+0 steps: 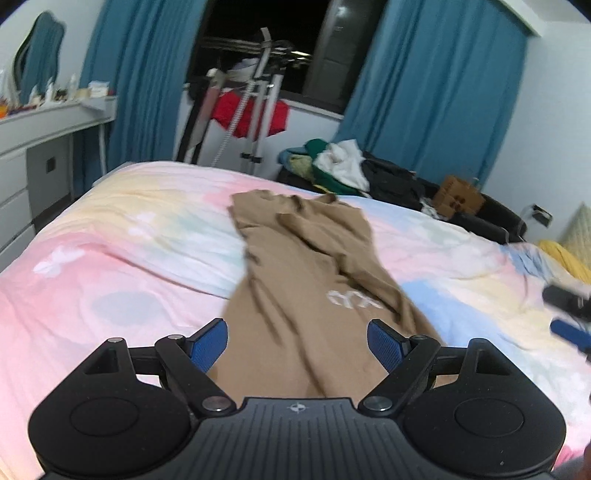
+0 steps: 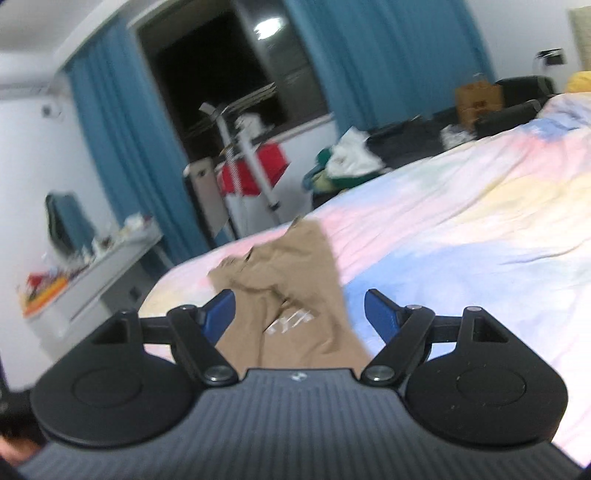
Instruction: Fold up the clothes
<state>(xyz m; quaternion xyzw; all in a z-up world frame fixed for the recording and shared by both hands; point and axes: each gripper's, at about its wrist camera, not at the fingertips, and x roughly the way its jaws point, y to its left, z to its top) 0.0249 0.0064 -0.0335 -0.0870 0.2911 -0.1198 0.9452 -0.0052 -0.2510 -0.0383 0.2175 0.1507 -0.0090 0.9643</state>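
Bedroom, white walls [image 1: 554, 110]. Bed [image 1: 110, 266] with pastel quilt: pink, yellow, blue patches. Beyond its far edge, a dark window [image 1: 258, 29], black outside, ceiling light reflected in the pane. Teal curtains [image 1: 443, 92] on both sides of it. Drying rack [image 1: 258, 103] under the window with a red cloth [image 1: 251, 114] hung on it. White dresser [image 1: 37, 147] by the bed's far left corner, top cluttered, mirror [image 1: 37, 51] above. Past the bed's far right edge, a dark couch [image 1: 406, 181] piled with clothes, a brown paper bag [image 1: 458, 197] on it. Wall socket [image 1: 541, 214] at right. Both views motion-blurred.
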